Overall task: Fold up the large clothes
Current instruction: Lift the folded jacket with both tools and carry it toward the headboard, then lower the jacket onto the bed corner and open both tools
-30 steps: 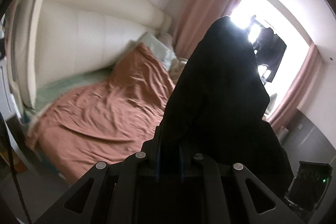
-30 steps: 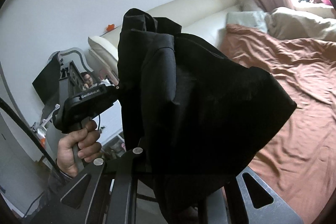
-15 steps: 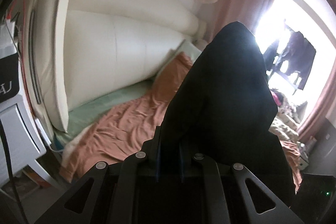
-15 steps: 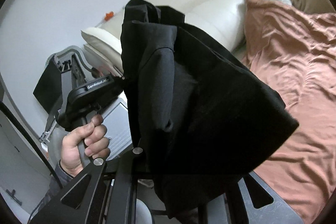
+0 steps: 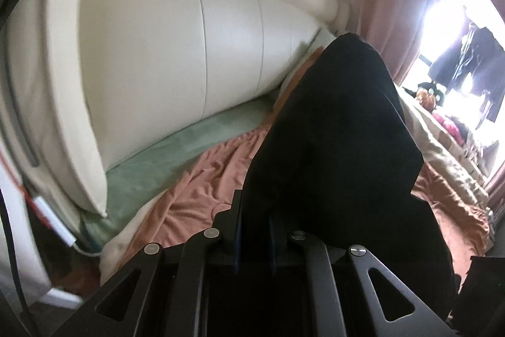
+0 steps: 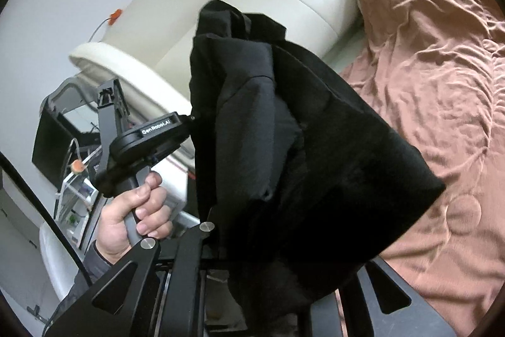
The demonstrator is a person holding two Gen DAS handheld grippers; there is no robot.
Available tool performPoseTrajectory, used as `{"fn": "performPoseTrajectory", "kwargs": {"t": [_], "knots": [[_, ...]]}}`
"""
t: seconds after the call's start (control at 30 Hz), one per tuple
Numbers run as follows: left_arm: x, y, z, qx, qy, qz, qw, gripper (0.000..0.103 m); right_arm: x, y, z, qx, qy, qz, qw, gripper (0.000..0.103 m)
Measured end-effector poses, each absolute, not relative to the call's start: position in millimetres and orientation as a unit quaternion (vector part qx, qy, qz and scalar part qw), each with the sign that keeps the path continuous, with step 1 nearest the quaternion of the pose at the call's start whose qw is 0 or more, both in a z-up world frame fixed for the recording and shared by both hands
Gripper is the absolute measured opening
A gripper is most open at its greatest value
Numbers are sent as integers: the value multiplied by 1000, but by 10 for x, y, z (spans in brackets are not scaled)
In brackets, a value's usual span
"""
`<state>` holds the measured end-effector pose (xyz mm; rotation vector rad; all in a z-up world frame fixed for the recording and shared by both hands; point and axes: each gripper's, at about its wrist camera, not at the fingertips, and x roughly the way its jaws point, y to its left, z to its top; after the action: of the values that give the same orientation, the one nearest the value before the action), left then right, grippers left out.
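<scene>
A large black garment point(image 5: 334, 147) hangs bunched in the air above the bed, held between both grippers. In the left wrist view my left gripper point(image 5: 255, 220) is shut on a fold of it, and the cloth rises up and to the right, hiding much of the bed. In the right wrist view the same black garment point(image 6: 315, 166) drapes over my right gripper point(image 6: 271, 245), which is shut on it with its fingertips hidden under the cloth. The left gripper point(image 6: 189, 119), held by a person's hand point(image 6: 132, 217), bites the garment's left edge.
A bed with a rumpled rust-pink blanket point(image 6: 435, 78) lies below and to the right, with a green sheet point(image 5: 176, 153) along a cream padded headboard point(image 5: 176, 46). A beige quilt point(image 5: 442, 141) lies near the bright window. A bedside stand point(image 6: 72, 128) with equipment is at the left.
Both grippers have swept toward the headboard and sunk closer to the bed, carrying the black garment. The headboard now fills more of the left wrist view. Both grips are unchanged.
</scene>
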<state>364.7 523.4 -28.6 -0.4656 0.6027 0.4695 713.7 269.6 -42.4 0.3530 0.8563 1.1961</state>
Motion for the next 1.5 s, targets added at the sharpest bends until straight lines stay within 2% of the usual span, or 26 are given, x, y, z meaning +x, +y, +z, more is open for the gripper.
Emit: {"fn": "performPoseTrajectory", "kwargs": {"t": [0.2, 0.27, 0.37, 0.43, 0.53, 0.67, 0.77, 0.8, 0.87, 1.07, 1.3, 1.5], "knots": [[4097, 5360, -576, -221, 319, 234, 892, 13, 7451, 2821, -668, 161, 407, 525, 730, 11], [4227, 5343, -647, -210, 333, 241, 887, 16, 7594, 2852, -791, 170, 417, 515, 729, 11], [4311, 5257, -769, -179, 339, 268, 884, 44, 7794, 2915, -1025, 173, 434, 495, 733, 11], [4250, 5218, -845, -187, 329, 263, 888, 55, 7930, 2920, -1224, 174, 446, 473, 739, 11], [4135, 5132, -1017, -188, 346, 267, 880, 55, 8095, 2944, -1505, 196, 474, 457, 726, 11], [3845, 5082, -1205, -235, 343, 263, 870, 55, 8057, 2975, -1566, 192, 495, 441, 724, 20], [3639, 5005, -1329, -275, 337, 265, 861, 55, 7998, 2980, -1559, 167, 506, 408, 741, 45], [3580, 4953, -1354, -278, 337, 266, 859, 55, 7995, 2961, -1557, 158, 507, 392, 751, 51], [3484, 4847, -1383, -275, 338, 274, 857, 55, 7941, 2870, -1513, 141, 503, 361, 772, 56], [3252, 4601, -1477, -273, 350, 286, 849, 55, 7764, 2657, -1243, 124, 489, 342, 793, 56], [3130, 4238, -1431, -238, 358, 296, 853, 55, 7367, 2767, -893, 73, 448, 398, 797, 56], [3083, 4015, -1586, -224, 385, 300, 844, 56, 6980, 2961, -855, 8, 442, 435, 784, 56]]}}
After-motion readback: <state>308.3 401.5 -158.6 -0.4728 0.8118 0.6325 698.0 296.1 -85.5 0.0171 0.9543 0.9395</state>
